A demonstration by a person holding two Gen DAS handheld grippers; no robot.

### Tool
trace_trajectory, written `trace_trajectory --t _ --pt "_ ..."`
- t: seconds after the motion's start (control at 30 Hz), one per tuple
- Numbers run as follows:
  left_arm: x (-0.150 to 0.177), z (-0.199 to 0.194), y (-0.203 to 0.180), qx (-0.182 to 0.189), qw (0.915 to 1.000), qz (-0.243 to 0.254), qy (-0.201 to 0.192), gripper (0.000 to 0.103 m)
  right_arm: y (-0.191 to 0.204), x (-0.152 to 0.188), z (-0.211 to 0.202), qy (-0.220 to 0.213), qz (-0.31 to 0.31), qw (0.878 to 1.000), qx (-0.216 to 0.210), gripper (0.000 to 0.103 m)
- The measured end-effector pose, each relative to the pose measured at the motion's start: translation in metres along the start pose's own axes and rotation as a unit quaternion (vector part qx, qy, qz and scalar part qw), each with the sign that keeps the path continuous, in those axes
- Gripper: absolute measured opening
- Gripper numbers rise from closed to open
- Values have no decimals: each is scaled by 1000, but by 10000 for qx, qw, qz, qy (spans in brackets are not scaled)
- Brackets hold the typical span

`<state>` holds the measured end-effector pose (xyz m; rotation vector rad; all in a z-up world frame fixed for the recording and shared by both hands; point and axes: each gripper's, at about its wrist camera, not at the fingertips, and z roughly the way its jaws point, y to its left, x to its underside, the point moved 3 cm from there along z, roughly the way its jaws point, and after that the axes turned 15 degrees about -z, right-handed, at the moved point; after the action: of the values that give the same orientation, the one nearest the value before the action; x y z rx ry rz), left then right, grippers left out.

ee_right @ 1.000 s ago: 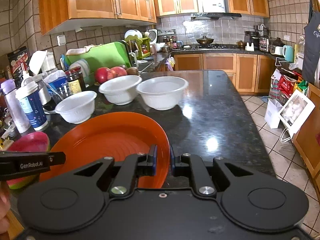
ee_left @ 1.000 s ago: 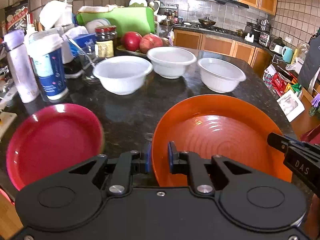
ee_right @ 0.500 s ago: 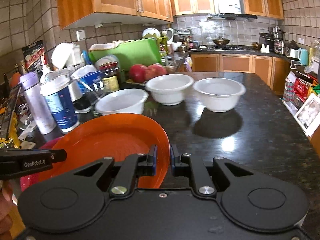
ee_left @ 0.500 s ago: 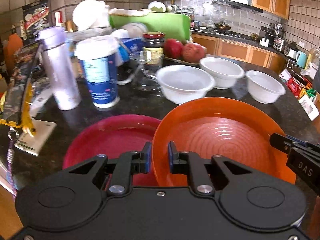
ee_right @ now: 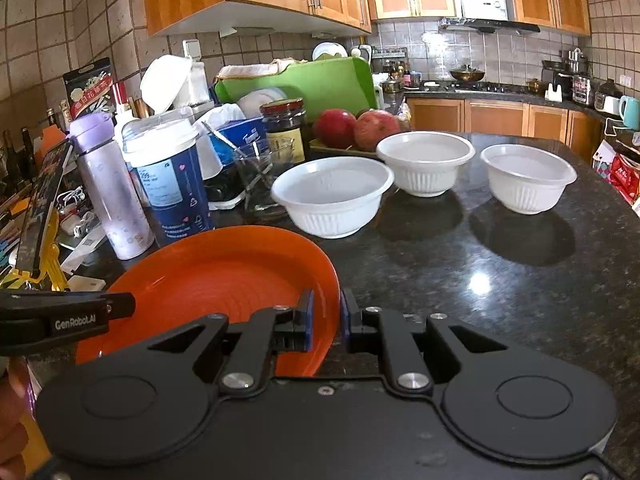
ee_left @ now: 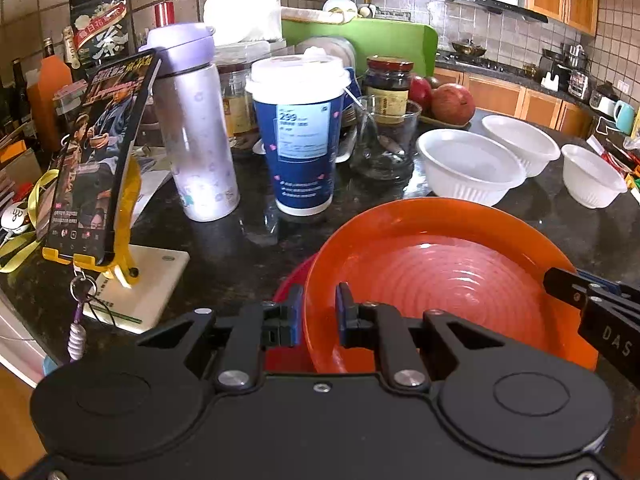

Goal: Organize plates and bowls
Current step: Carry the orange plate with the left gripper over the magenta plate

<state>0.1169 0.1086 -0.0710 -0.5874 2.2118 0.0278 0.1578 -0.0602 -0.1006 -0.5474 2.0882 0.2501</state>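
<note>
The left gripper point(ee_left: 318, 316) and right gripper point(ee_right: 326, 322) each clamp opposite rims of the round orange plastic plate point(ee_left: 440, 280), held directly over the red plate point(ee_left: 290, 280). Lower level, centre it, then release both together; the 3 white ribbed bowls point(ee_right: 334, 196) stand apart behind.

Left wrist view: I'm low over the dark counter point(ee_left: 224, 264), close in, looking forward along the fingers toward the cluttered tiled wall side. Right wrist view: same low height, facing down the counter toward the stove end. Both views share the orange plate point(ee_left: 440, 280) point(ee_right: 224, 276) right at the fingers, the three white bowls point(ee_left: 468, 164) point(ee_right: 332, 196), and the blue cup point(ee_left: 300, 140) point(ee_right: 168, 184).
</note>
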Motion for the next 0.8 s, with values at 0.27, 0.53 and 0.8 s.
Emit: trace_trajectory --t 0.27,0.53,0.8 --pt "-1 7 19 100 9998 126 119 22 15 2 8 105 55 9999 62 15" --pt "-2 8 24 191 9995 246 83 22 20 6 11 196 79 9997 123 15" --pt "-1 8 24 210 9994 252 79 22 20 7 10 184 53 9997 137 16"
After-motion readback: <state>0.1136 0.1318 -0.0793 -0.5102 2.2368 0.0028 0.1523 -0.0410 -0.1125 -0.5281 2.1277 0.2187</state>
